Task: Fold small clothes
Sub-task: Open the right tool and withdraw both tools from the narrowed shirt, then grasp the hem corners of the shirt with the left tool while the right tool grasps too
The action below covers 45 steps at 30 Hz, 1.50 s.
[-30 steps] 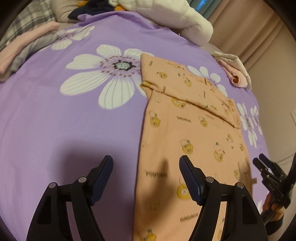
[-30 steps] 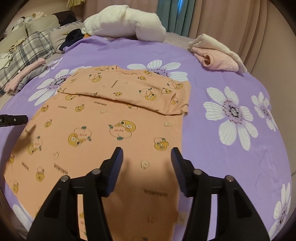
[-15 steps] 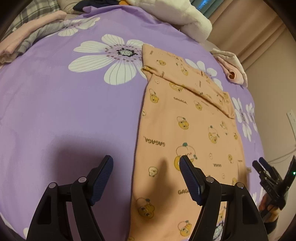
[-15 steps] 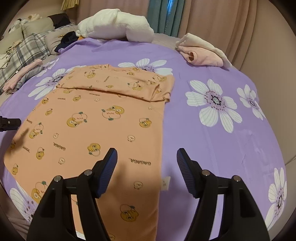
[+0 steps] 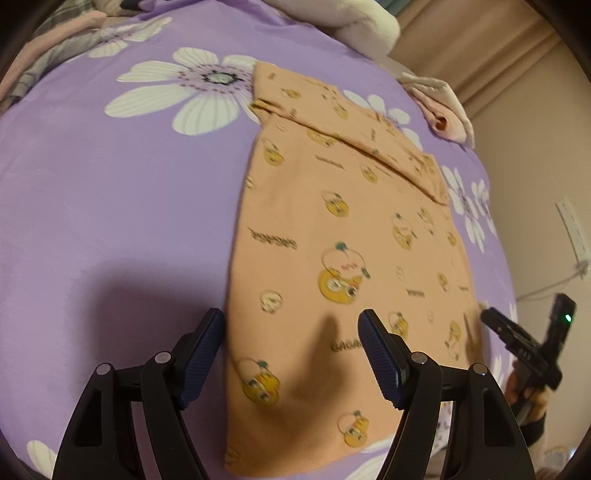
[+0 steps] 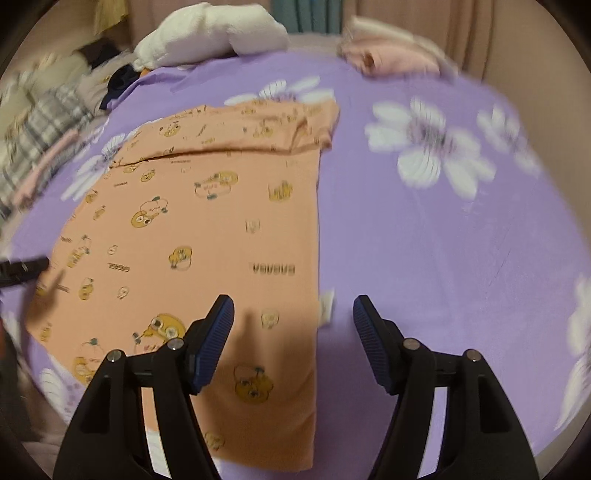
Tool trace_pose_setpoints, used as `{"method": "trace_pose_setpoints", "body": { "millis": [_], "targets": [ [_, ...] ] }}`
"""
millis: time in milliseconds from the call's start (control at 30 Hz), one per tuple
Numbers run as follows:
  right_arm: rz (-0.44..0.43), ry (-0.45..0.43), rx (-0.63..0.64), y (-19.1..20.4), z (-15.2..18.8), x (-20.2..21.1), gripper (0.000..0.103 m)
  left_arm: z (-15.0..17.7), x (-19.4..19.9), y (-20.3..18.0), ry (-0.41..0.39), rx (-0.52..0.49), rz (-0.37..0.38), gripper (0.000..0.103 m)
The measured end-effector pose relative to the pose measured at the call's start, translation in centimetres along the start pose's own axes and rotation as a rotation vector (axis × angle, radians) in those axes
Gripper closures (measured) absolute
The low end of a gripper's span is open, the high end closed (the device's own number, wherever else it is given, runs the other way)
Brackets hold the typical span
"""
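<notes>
Left wrist view catches the right gripper [image 5: 517,332] at its right edge, with a hand [image 5: 524,391] below it and a wall socket [image 5: 570,229] behind; the right wrist view shows instead a plaid cloth [image 6: 48,125] and dark clothes [image 6: 118,83] at far left, and a white bundle [image 6: 210,35]. Both show a pink folded pile [image 5: 441,110] at the bed's far edge. The shirt [image 5: 332,236], peach with cartoon prints, lies flat on the purple flowered sheet [image 5: 110,192], its far part folded over. A small label [image 6: 327,306] sticks out at its edge. The left gripper [image 5: 291,354] hangs wide, empty, over the shirt's near left edge. The right gripper's jaws stand wide over the opposite edge; nothing between them.
</notes>
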State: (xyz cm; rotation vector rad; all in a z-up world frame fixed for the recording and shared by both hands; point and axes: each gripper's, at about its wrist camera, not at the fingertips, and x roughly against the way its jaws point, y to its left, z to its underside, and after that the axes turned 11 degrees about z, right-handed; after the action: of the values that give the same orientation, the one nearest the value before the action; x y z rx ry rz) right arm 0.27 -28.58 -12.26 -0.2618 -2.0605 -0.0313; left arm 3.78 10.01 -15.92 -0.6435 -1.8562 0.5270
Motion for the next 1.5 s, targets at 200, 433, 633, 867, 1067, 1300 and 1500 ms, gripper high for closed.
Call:
{"method": "trace_pose_setpoints", "body": {
  "millis": [200, 433, 633, 867, 1067, 1300, 1500],
  "targets": [
    [-0.314, 0.160, -0.217, -3.7, 2.8, -2.0, 0.035, 0.5, 0.2, 0.6, 0.027, 0.016, 0.113, 0.030],
    [-0.543, 0.174, -0.393, -4.8, 2.3, -4.3, 0.044, -2.3, -1.3, 2.3, -0.006, 0.123, 0.286, 0.030],
    [-0.618, 0.180, -0.435, -3.3, 1.2, -6.4, 0.060, -3.5, -2.7, 1.9, 0.003, 0.146, 0.362, 0.030],
    [-0.676, 0.238, -0.420, -4.2, 3.0, -5.6, 0.072, -1.0, -1.5, 2.2, 0.040, 0.147, 0.433, 0.030],
    [-0.712, 0.289, -0.413, -4.6, 5.1, -4.6, 0.073, 1.6, -0.4, 1.7, 0.074, 0.148, 0.449, 0.030],
    [-0.694, 0.293, -0.355, -2.8, 4.9, -4.6, 0.073, 1.3, -1.4, 1.2, 0.059, 0.163, 0.412, 0.058],
    [-0.638, 0.266, -0.277, -1.0, 3.6, -5.2, 0.092, 1.2, -2.3, 2.3, 0.048, 0.228, 0.373, 0.097]
  ]
}}
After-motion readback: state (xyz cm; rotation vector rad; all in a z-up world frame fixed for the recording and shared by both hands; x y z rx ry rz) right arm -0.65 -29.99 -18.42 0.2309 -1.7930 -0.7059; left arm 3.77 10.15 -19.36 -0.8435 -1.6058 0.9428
